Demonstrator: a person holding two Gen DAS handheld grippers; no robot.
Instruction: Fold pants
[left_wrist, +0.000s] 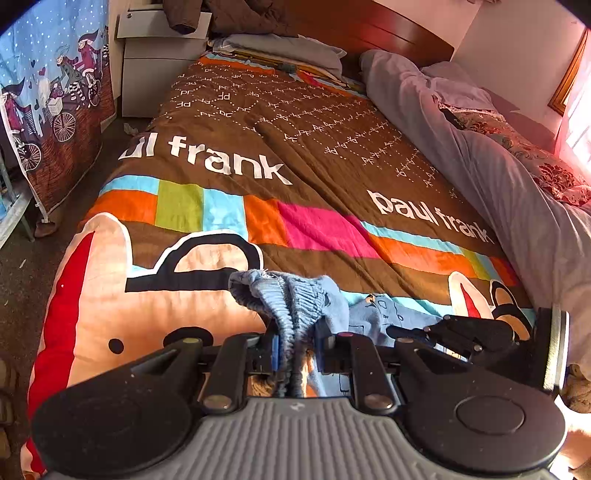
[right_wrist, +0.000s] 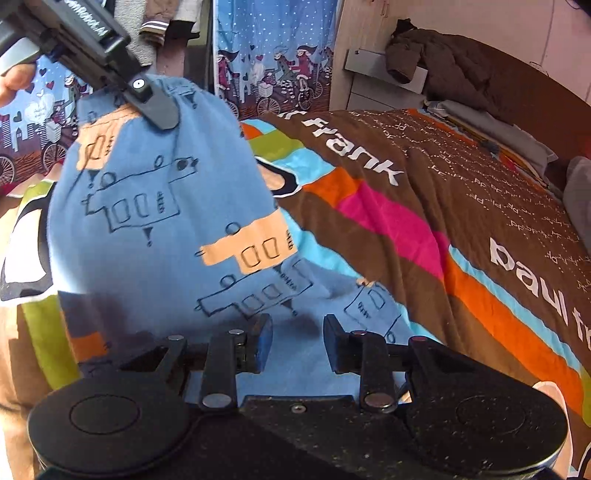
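Clamped between the left gripper (left_wrist: 295, 350) pads, the blue pants (right_wrist: 155, 221) hang by their ribbed waistband above the bed's near edge. Right gripper (right_wrist: 297, 345) hovers over the lower cloth, jaws partly apart, gripping nothing. Beyond stretches open bedspread (left_wrist: 314, 147) printed "paul frank".

- Brown printed bed cover (left_wrist: 258, 122) with white "paul frank" lettering and a band of orange, green, blue and pink blocks, spread flat over the bed.
- Grey rumpled duvet (left_wrist: 461, 155) heaped along the far side of the bed.
- Red floral cushion (left_wrist: 546, 173) lying on that duvet, near the window light.
- Dark wooden headboard (left_wrist: 376, 29) at the bed's head.
- Flat grey pillow (left_wrist: 291, 48) against the headboard.
- White bedside cabinet (left_wrist: 159, 59), with a brown padded jacket (right_wrist: 432, 55) on top.
- Blue cartoon-print fabric panel (left_wrist: 55, 96) showing cyclists, beside the bed.
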